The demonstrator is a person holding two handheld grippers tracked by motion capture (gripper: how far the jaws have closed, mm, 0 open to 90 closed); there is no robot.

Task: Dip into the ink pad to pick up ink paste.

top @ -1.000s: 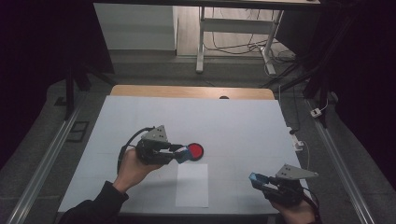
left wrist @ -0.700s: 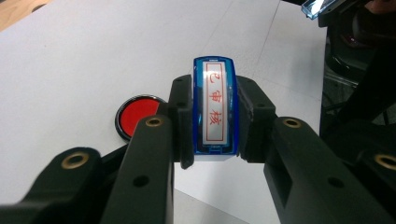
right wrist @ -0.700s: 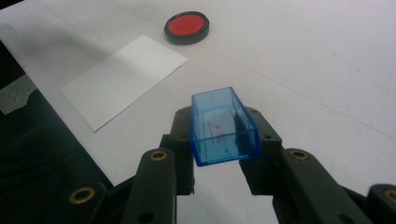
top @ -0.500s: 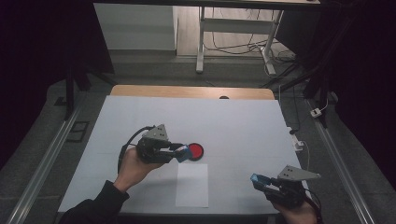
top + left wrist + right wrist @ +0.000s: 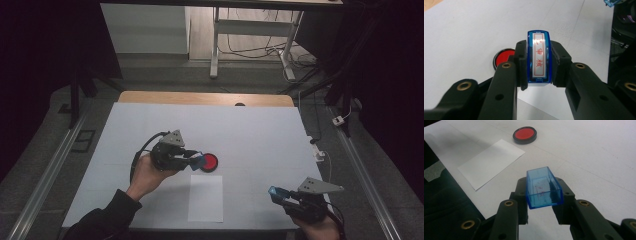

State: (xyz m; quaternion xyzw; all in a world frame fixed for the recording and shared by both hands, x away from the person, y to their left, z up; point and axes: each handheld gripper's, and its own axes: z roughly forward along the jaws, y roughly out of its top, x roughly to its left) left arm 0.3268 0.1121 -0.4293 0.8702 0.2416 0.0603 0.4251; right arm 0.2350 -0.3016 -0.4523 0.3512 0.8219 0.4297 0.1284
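The left hand-held gripper (image 5: 537, 65) is clamped on a blue stamp (image 5: 539, 58) — its face with red characters turned toward the camera — just beside the red ink pad (image 5: 210, 162) on the tabletop (image 5: 260, 135). The right hand-held gripper (image 5: 541, 197) grips the stamp's clear blue cap (image 5: 542, 187), hollow side up, with a white paper sheet (image 5: 490, 162) ahead to its left.

Red Chinese characters, the lower two reading 审核, run down the white face of the blue stamp (image 5: 539, 58) clamped in the left claw (image 5: 538, 75). Faint red marks inside the blue cap (image 5: 543, 188) in the right claw (image 5: 541, 202) cannot be read.
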